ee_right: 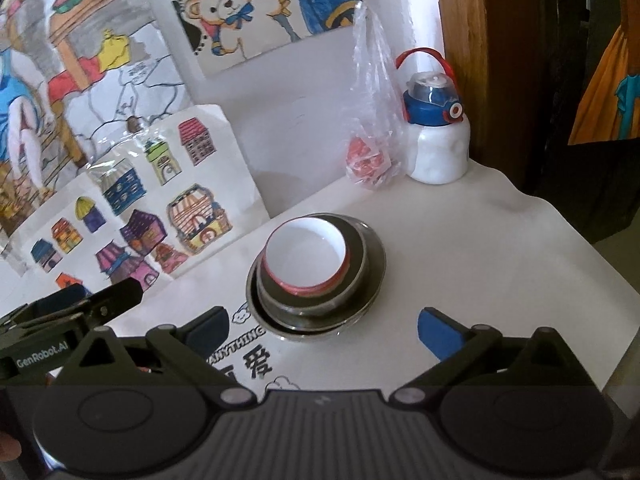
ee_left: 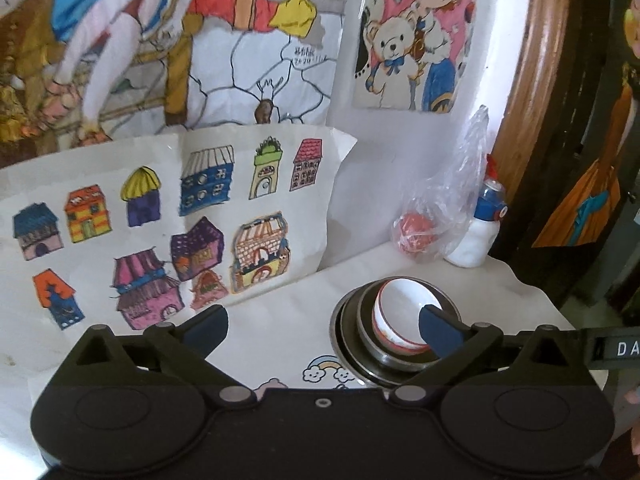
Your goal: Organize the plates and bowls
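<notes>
Nearest, the right gripper (ee_right: pixel 324 330) hangs over the front of the white table (ee_right: pixel 500 248), fingers spread wide and gripping nothing. The left gripper (ee_left: pixel 324 330) sits beside it, equally wide apart and empty, with its right fingertip (ee_left: pixel 438 330) overlapping the bowl's near rim in its own view; whether it touches cannot be told.

Just beyond stands one stack: a single white bowl with red trim (ee_right: pixel 306 258) nested in one metal bowl (ee_right: pixel 356 280), which rests on at least one metal plate (ee_right: pixel 376 256); more plates beneath cannot be counted.

Farther back, near the wall, are one clear plastic bag (ee_right: pixel 372 120) holding something red, and one white bottle with a blue cap (ee_right: pixel 438 140) just beside it. One sheet of house drawings (ee_right: pixel 160 208) leans against the wall.
</notes>
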`<state>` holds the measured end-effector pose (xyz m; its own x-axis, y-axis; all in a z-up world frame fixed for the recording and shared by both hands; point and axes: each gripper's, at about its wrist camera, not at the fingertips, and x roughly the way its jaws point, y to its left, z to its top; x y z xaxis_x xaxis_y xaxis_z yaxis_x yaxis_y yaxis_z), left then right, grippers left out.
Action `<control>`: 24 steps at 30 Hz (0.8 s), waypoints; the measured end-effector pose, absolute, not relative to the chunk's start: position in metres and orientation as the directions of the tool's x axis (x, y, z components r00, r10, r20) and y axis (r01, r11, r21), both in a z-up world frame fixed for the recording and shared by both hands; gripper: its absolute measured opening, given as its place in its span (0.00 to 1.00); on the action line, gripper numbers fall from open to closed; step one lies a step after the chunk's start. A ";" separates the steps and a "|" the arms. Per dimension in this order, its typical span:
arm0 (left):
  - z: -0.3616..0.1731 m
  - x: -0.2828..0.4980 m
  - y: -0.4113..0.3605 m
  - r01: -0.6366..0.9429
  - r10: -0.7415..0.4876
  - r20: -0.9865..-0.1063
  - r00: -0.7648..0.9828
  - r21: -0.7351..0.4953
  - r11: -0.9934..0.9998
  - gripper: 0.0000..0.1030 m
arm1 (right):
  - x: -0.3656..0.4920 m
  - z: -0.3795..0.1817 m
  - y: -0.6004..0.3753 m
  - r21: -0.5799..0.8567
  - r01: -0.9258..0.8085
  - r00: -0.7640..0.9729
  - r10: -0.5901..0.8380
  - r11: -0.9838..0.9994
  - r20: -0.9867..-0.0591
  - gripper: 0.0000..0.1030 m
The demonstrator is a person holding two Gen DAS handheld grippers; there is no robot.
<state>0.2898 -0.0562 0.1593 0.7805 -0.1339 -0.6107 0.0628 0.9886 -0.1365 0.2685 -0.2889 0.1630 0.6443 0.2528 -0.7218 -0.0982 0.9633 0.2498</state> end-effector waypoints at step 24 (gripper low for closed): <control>0.143 0.197 -0.042 0.043 -0.075 -0.483 0.872 -0.077 0.996 0.99 | 0.172 0.143 -0.272 0.155 -0.122 0.770 0.192 0.980 -0.609 1.00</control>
<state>0.1966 -0.0424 0.1431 0.8722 -0.0748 -0.4834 0.0430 0.9961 -0.0765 0.1721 -0.2719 0.1435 0.7696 0.1923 -0.6089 -0.1223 0.9803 0.1551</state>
